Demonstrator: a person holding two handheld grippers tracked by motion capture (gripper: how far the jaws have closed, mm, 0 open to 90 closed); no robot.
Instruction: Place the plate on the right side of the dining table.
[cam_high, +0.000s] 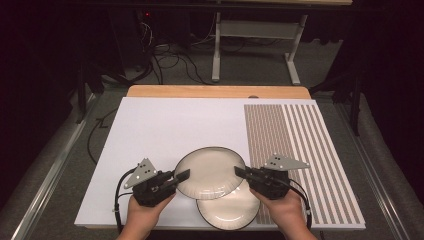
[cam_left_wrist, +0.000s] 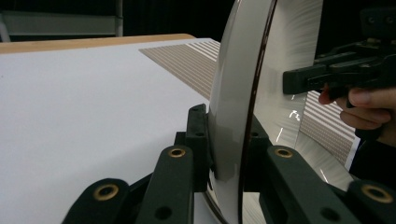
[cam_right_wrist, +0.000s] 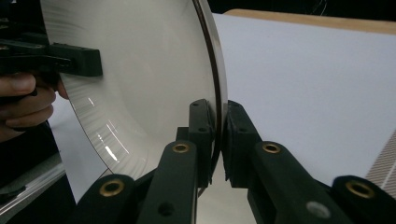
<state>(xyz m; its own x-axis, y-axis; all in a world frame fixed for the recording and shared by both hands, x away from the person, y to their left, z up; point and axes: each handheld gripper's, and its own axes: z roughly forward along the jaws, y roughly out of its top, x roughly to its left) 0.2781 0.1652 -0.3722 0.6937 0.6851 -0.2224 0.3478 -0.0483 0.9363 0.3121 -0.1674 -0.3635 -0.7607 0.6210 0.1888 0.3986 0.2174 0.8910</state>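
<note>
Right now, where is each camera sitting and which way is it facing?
High view: above the person's side, looking forward and down on the table; both hands, left tool and right tool grip the upper plate.
Left gripper view: rides the left tool, looking across the plate's rim at the right tool.
Right gripper view: rides the right tool, looking back at the left tool.
All share that plate.
</note>
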